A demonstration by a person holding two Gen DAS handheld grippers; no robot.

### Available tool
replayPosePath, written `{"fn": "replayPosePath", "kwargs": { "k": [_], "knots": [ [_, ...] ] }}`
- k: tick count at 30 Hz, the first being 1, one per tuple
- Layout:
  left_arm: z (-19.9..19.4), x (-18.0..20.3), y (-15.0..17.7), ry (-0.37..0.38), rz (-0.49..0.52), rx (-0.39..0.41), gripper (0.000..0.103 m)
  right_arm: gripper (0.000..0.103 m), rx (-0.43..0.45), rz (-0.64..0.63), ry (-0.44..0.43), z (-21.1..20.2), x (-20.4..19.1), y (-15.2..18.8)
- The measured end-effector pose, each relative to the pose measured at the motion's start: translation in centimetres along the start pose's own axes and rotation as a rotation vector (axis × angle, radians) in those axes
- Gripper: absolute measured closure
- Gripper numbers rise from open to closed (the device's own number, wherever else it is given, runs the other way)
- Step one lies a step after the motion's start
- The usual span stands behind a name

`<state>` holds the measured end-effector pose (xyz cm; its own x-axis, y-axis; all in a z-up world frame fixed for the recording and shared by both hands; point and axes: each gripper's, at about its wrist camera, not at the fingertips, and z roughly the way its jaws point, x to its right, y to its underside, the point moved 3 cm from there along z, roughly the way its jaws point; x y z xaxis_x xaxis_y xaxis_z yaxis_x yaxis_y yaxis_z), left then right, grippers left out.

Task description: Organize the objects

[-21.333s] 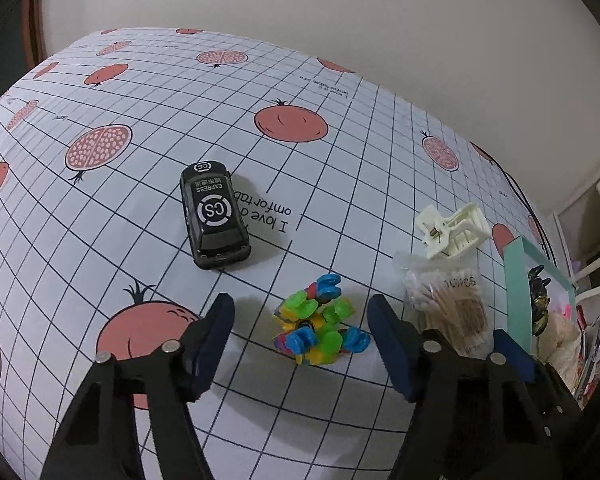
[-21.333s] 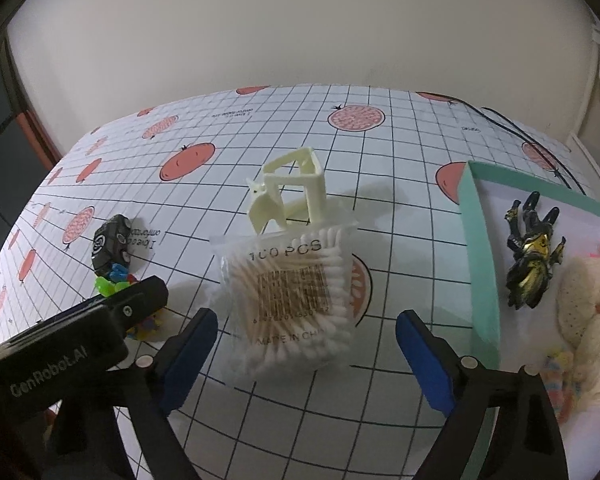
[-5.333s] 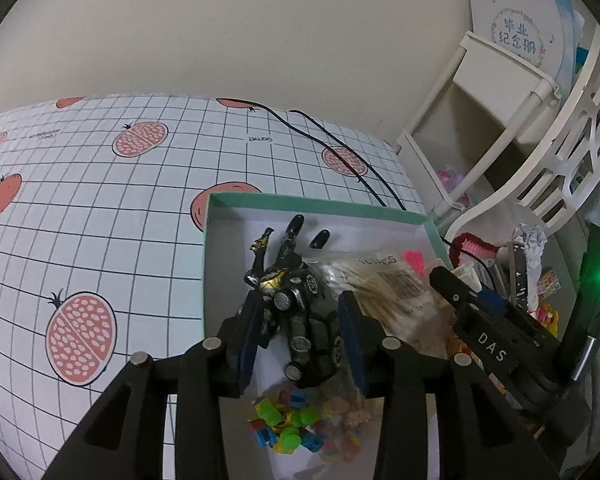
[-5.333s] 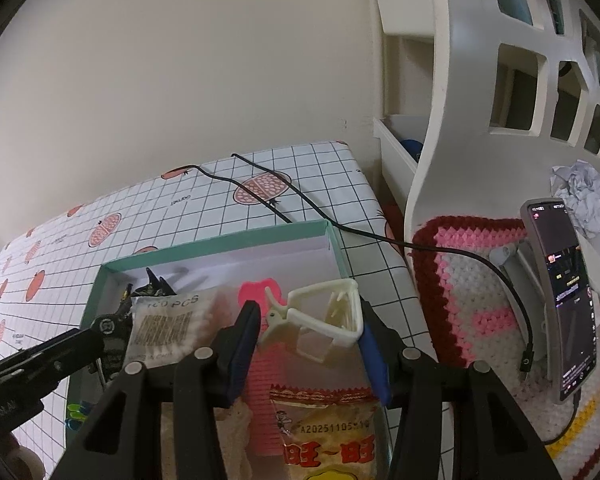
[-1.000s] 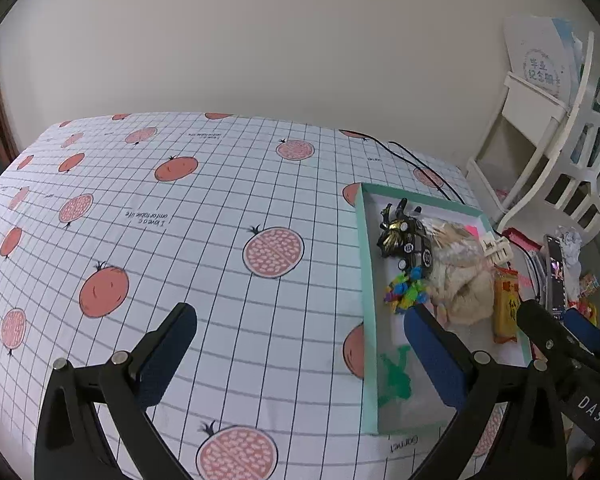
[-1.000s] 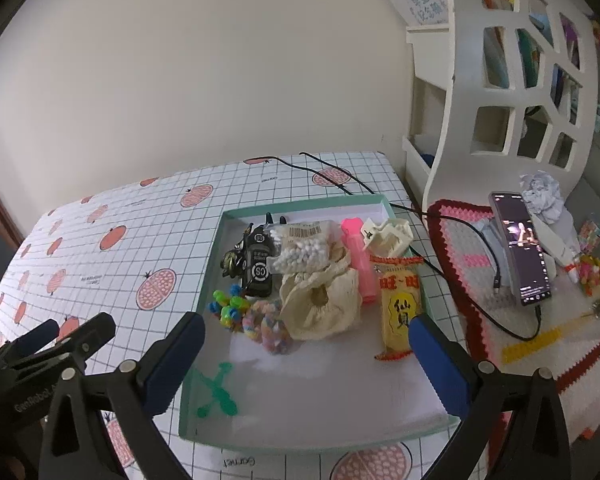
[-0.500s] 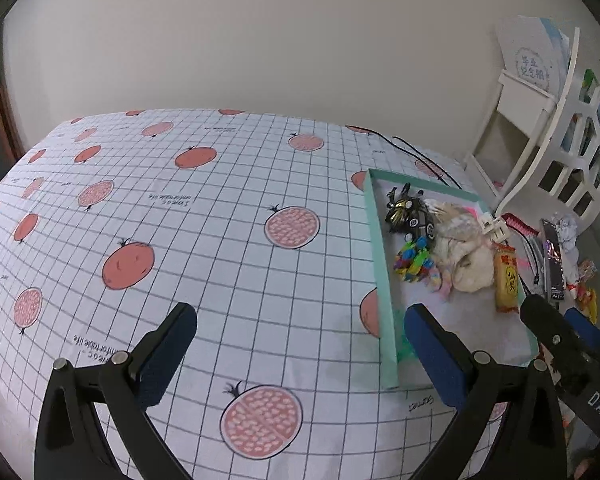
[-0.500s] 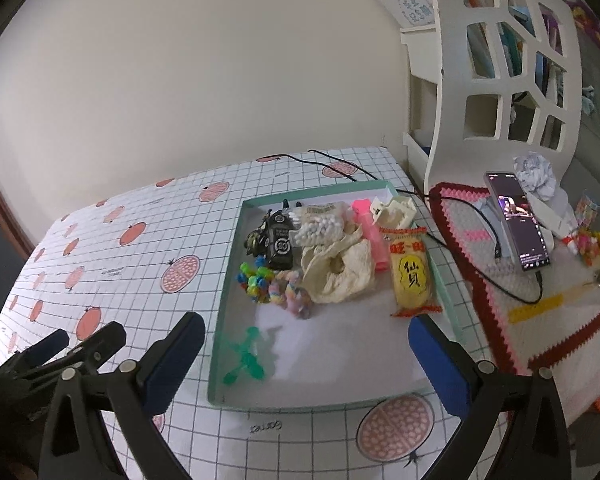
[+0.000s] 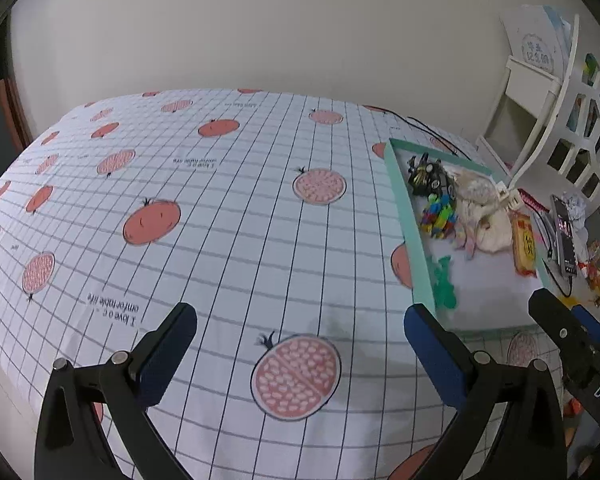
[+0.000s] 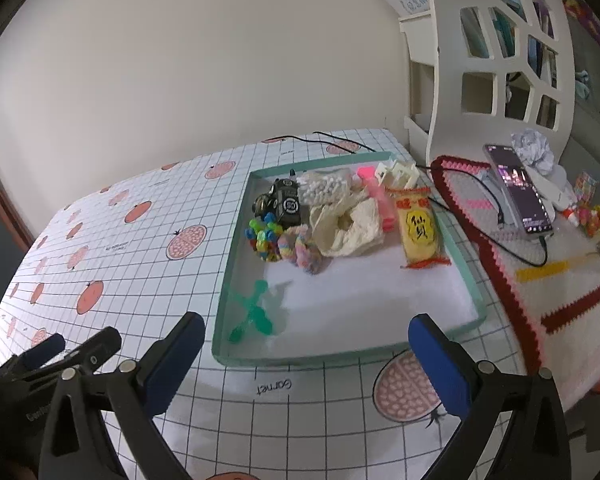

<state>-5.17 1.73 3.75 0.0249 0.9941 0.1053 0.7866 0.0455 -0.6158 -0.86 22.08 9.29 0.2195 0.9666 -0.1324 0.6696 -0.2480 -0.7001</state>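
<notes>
A teal-rimmed tray on the tablecloth holds the black toy car, the colourful clip cluster, the cotton swab bag, the cream hair claw, a cloth pouch, a yellow snack pack and a green toy. My right gripper hangs open above the tray's near edge, nothing between its fingers. My left gripper is open over the bare cloth, left of the tray. The right gripper's body shows in the left wrist view.
The tablecloth has a grid and pomegranate print. A black cable runs behind the tray. To the right lie a crocheted mat, a phone, small trinkets and a white shelf unit.
Both grippers have pulled back and up from the tray, which looks farther away. They stay open and empty.
</notes>
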Motion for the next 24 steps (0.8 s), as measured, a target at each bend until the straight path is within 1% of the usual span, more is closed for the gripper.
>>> {"fn": "replayPosePath", "kwargs": {
  "k": [6,10,14,17,20,24],
  "knots": [
    [0.0,-0.5,1.4,-0.004,0.015,-0.003,0.000,0.000,0.001,-0.016,0.011,0.0,-0.1,1.5],
    [0.6,-1.1,2.5,-0.001,0.005,-0.023,0.000,0.000,-0.006,-0.013,0.003,0.2,-0.2,2.7],
    [0.4,-1.2,3.2,-0.023,0.035,-0.006,0.000,0.000,-0.012,-0.024,-0.001,0.3,-0.6,3.7],
    [0.4,-1.8,3.6,-0.025,0.025,-0.004,0.000,0.000,-0.011,-0.024,-0.008,0.3,-0.7,4.2],
    [0.8,-2.4,4.0,-0.021,0.013,-0.024,0.000,0.000,-0.015,-0.027,-0.002,0.4,-0.8,4.6],
    [0.9,-2.8,4.4,-0.024,0.014,-0.029,0.000,0.000,-0.031,-0.027,0.008,0.8,-0.6,5.3]
  ]
}}
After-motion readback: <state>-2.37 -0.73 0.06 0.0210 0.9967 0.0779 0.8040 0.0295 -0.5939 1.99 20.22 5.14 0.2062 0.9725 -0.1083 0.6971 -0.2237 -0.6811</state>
